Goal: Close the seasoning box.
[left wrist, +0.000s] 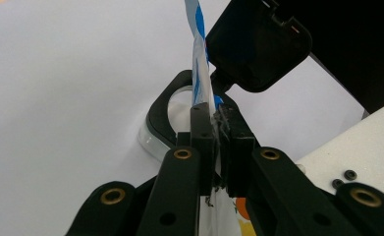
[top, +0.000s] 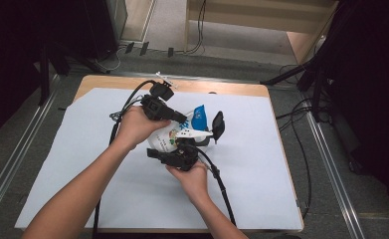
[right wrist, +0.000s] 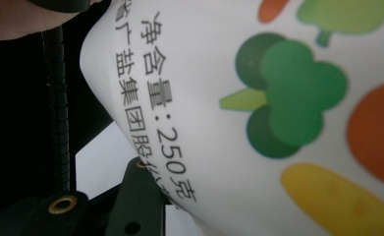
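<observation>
Nearest, the right gripper (top: 182, 155) is pressed against the white printed pouch (top: 174, 133); its grip cannot be told. The pouch is held above mid-bench (top: 57, 164). Beyond, the left gripper (left wrist: 218, 129) is clamped on the pouch's blue-and-white edge. Behind stands a black container (left wrist: 162, 115) with its lid (left wrist: 258, 42) raised.

Wood table (top: 102, 82) w/ white sheet (top: 261, 169), grey floor (top: 331, 199), maybe shelving (top: 261, 20) behind
</observation>
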Motion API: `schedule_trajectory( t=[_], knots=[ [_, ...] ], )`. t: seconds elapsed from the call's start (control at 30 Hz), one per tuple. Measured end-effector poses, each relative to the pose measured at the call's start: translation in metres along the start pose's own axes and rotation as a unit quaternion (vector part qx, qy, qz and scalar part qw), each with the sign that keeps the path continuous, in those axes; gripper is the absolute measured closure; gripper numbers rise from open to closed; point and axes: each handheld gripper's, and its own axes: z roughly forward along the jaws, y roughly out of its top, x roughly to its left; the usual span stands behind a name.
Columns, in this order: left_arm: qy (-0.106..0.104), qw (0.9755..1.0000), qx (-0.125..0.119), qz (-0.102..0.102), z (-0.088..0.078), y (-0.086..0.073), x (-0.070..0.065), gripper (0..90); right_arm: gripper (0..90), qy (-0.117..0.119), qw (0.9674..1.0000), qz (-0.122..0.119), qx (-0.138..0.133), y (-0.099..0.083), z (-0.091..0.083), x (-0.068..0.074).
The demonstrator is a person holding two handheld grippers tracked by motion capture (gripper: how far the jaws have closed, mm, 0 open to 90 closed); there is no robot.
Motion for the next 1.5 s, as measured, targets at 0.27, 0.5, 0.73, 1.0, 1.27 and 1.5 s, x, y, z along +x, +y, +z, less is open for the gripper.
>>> schedule_trajectory(
  t=[0.27,0.5,0.73,1.0,1.27,1.5],
  knots=[
    [-0.002,1.0,0.0,-0.001,0.001,0.0,0.0,86.9,68.8,0.002,1.0,-0.005,0.007,0.001,-0.002,-0.001],
    [-0.006,0.9999,0.0,-0.009,0.002,-0.002,0.002,86.9,68.9,0.008,0.9998,-0.003,0.019,0.001,-0.005,-0.003],
    [-0.012,0.9998,-0.006,-0.016,0.003,-0.004,0.004,87.0,69.0,0.011,0.9996,-0.006,0.024,0.001,-0.005,-0.004],
    [-0.021,0.9996,-0.012,-0.016,0.005,-0.007,0.008,86.6,69.2,0.011,0.9995,-0.007,0.028,-0.001,-0.004,-0.006],
    [-0.029,0.9993,-0.014,-0.02,0.006,-0.009,0.009,85.8,69.4,0.012,0.9993,-0.011,0.033,-0.002,-0.006,-0.008],
    [-0.04,0.9988,-0.018,-0.021,0.003,-0.01,0.009,82.0,69.6,0.021,0.9993,-0.009,0.029,-0.003,-0.007,-0.008]
  ],
)
